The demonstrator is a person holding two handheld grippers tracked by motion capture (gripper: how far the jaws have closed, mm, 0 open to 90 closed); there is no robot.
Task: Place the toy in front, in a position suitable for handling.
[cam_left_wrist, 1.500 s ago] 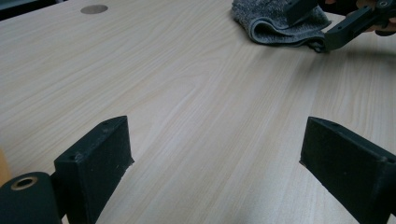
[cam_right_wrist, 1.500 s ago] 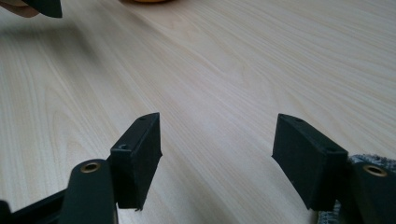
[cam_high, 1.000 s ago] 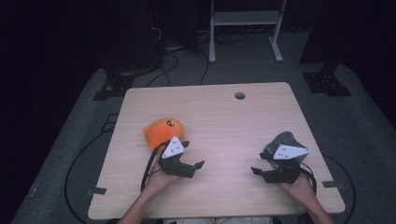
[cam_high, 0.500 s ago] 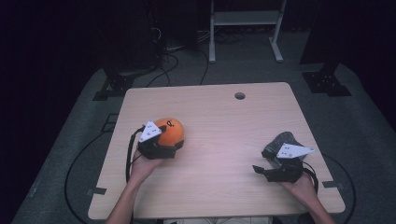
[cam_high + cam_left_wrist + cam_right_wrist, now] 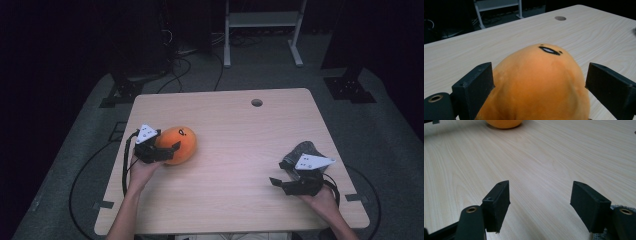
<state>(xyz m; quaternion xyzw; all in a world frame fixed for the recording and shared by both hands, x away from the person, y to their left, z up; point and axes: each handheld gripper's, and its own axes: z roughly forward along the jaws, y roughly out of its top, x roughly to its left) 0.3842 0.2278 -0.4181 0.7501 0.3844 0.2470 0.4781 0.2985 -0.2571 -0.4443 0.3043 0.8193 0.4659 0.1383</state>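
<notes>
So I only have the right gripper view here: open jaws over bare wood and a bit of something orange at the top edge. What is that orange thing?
Observer: An orange plush toy with a small face stitched on it.
Operator: Is the left gripper anywhere near it?
Observer: Yes, the left gripper has the toy between its open jaws, with a gap showing on one side.
Operator: And what's the grey bit by my right jaw?
Observer: A grey cloth-like lump on the table beside the right gripper.

Soft matt orange plush toy, pale smooth wood-grain table, matt black plastic tool pads
</notes>
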